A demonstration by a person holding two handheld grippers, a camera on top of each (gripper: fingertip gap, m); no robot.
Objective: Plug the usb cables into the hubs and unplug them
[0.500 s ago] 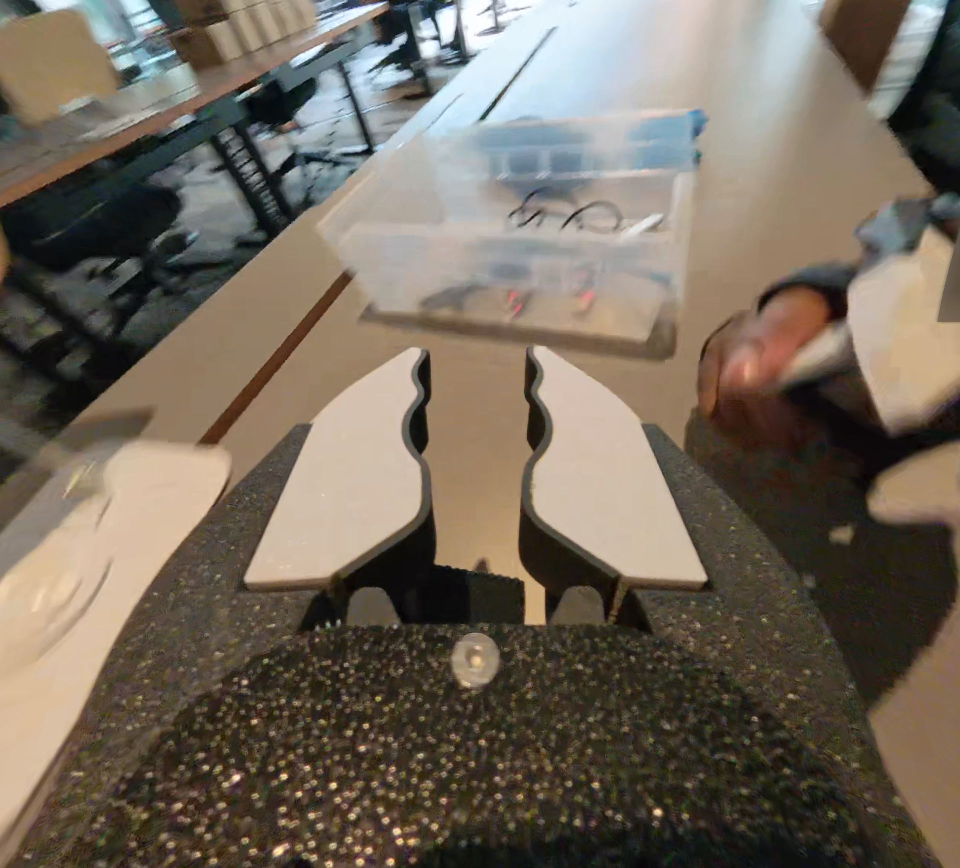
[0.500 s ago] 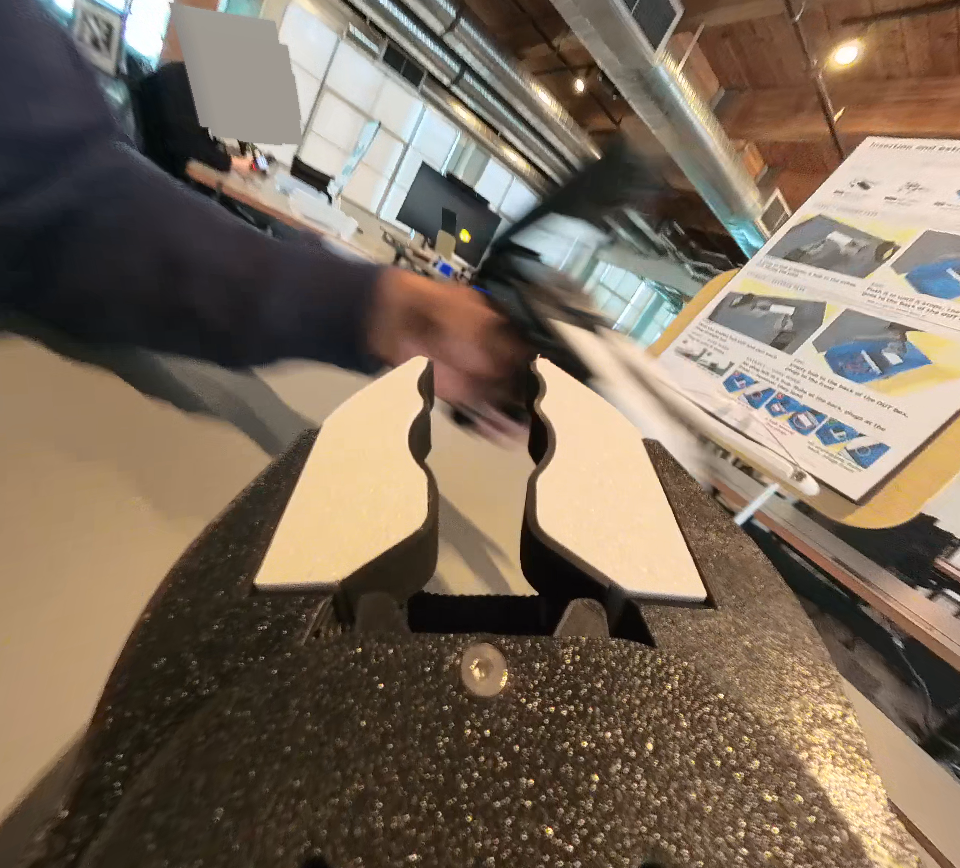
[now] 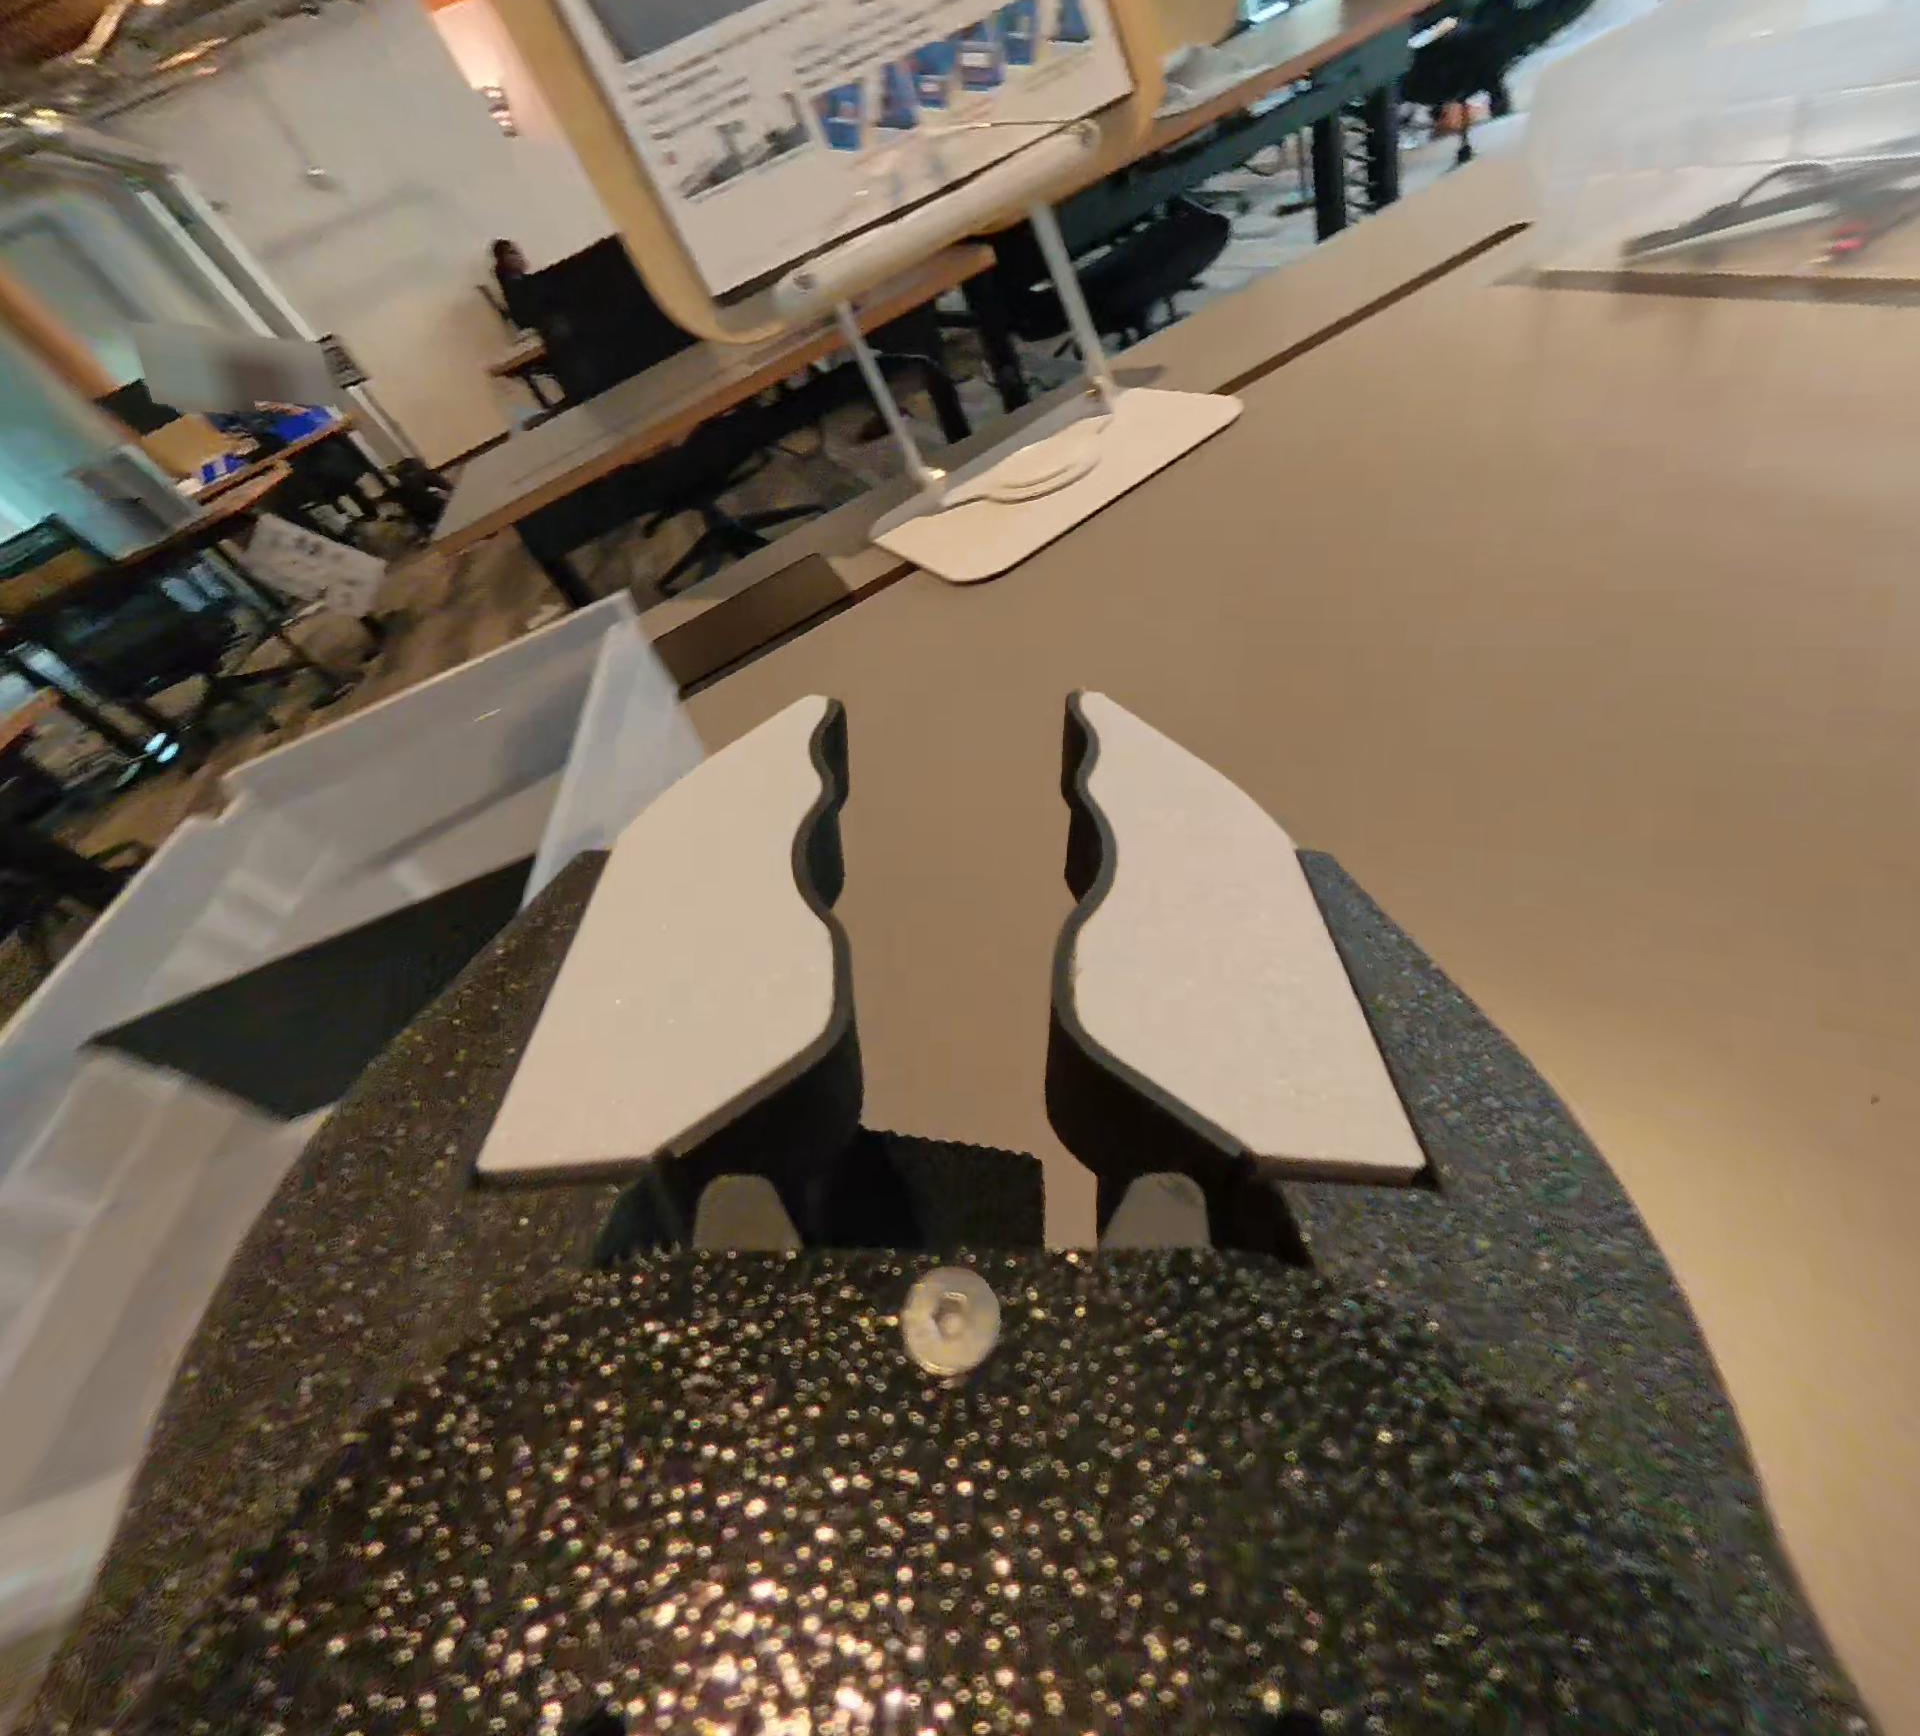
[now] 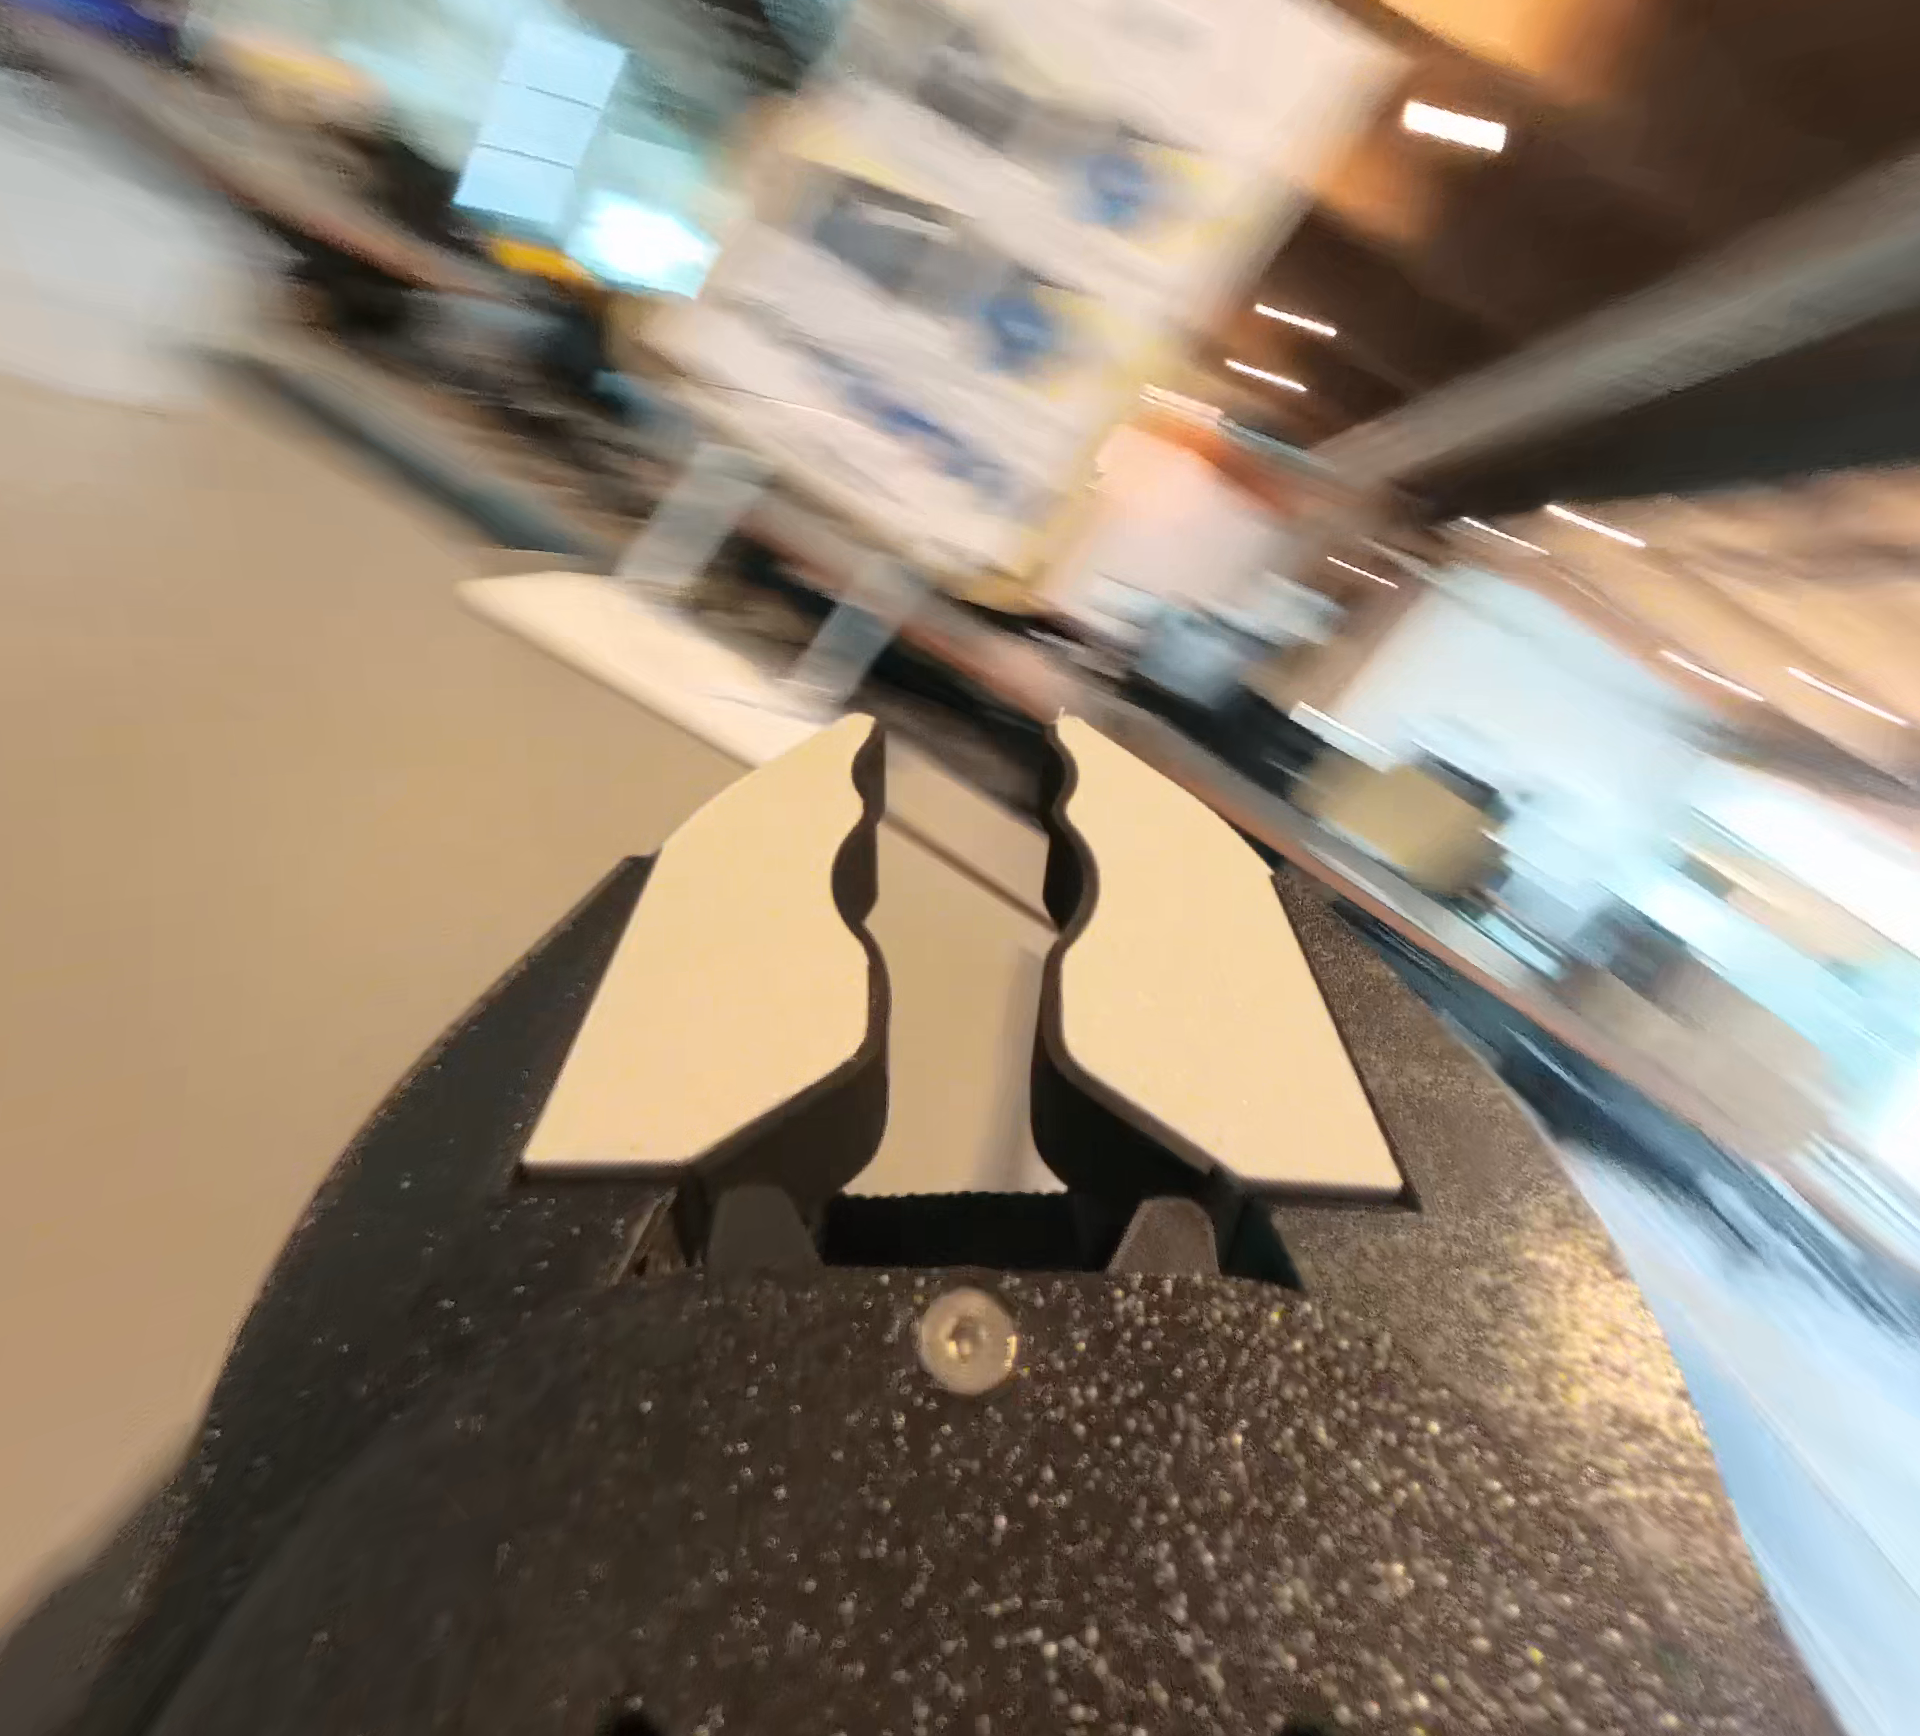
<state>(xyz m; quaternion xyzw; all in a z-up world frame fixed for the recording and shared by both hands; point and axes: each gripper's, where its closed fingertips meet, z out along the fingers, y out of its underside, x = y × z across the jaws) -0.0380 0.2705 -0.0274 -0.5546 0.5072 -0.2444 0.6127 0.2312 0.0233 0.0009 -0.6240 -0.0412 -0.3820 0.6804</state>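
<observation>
My left gripper (image 3: 951, 730) is open and empty, held above the tan table (image 3: 1507, 751). A clear plastic box (image 3: 1725, 169) with dark cables inside stands at the far right of the left wrist view, well away from the gripper. My right gripper (image 4: 966, 741) is open and empty over the same table (image 4: 208, 751); that view is heavily blurred. No hub shows clearly in either view.
A sheet holder on a white base plate (image 3: 1070, 460) stands ahead near the table's left edge; it also shows blurred in the right wrist view (image 4: 997, 232). A second clear bin (image 3: 343, 834) sits close at the left. Desks and chairs stand beyond the table.
Both grippers have swung round: the left one turned left, so the cable box moved from the centre to the far right. The hand in front of the right gripper is gone from view.
</observation>
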